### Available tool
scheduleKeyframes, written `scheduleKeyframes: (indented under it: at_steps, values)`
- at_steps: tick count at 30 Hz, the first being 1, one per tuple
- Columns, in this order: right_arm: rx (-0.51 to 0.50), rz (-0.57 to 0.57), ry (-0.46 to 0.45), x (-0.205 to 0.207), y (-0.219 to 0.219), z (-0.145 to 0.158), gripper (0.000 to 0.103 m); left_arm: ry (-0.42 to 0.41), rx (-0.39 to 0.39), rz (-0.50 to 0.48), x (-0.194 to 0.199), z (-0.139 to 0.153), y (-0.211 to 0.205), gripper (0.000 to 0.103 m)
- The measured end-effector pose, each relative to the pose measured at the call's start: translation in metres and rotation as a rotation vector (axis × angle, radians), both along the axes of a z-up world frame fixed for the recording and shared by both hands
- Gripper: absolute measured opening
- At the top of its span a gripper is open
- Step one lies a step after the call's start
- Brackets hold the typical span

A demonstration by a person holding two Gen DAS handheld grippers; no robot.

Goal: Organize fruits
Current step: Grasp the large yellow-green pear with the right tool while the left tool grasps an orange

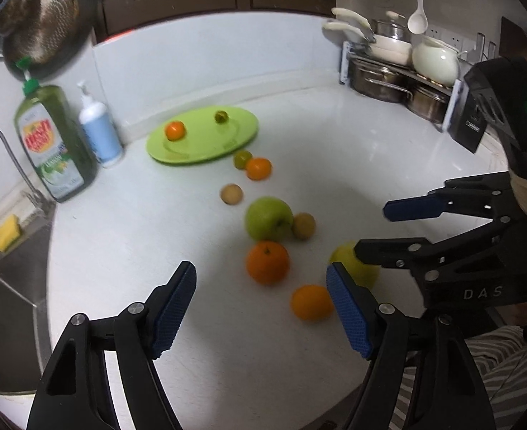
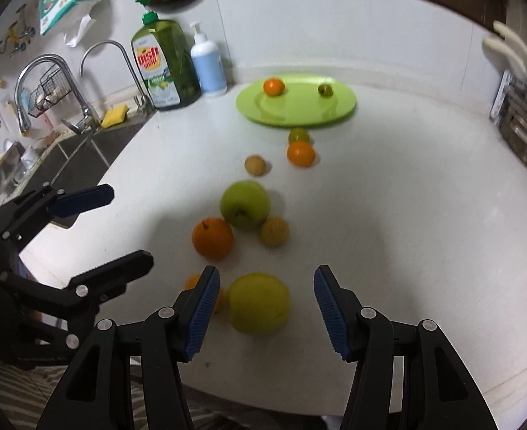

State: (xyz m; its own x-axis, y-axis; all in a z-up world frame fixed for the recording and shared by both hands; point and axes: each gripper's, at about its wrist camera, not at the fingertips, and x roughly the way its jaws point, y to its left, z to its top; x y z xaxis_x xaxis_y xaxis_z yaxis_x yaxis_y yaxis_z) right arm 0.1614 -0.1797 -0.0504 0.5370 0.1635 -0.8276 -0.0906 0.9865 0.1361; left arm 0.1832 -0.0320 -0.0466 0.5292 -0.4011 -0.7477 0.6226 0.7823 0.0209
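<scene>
We find both tools spread apart and empty. The right tool (image 2: 266, 302) hovers over a yellow-green fruit (image 2: 258, 302); the left tool (image 1: 261, 310) is just beside it. Far ahead, the green plate (image 2: 342, 105) holds two small fruits; eight remain loose on the white table (image 2: 425, 215). A sink (image 2: 77, 165) lies left.

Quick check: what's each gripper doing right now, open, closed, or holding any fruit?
Left gripper: open, holding nothing, above the counter near the oranges.
Right gripper: open, holding nothing; the yellow-green fruit shows between its fingers.
</scene>
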Motion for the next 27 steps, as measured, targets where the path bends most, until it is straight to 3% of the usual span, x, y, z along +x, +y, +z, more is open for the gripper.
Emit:
scheduleKeyframes:
  at_steps: [15,27]
  values:
    - [0.067,0.005,0.132,0.005,0.000,-0.031,0.055,0.137,0.010,-0.087,0.004,-0.033,-0.014,0.061]
    - [0.074,0.006,0.162,0.008,0.000,-0.042,0.049,0.196,0.001,-0.119,0.010,-0.049,-0.022,0.052]
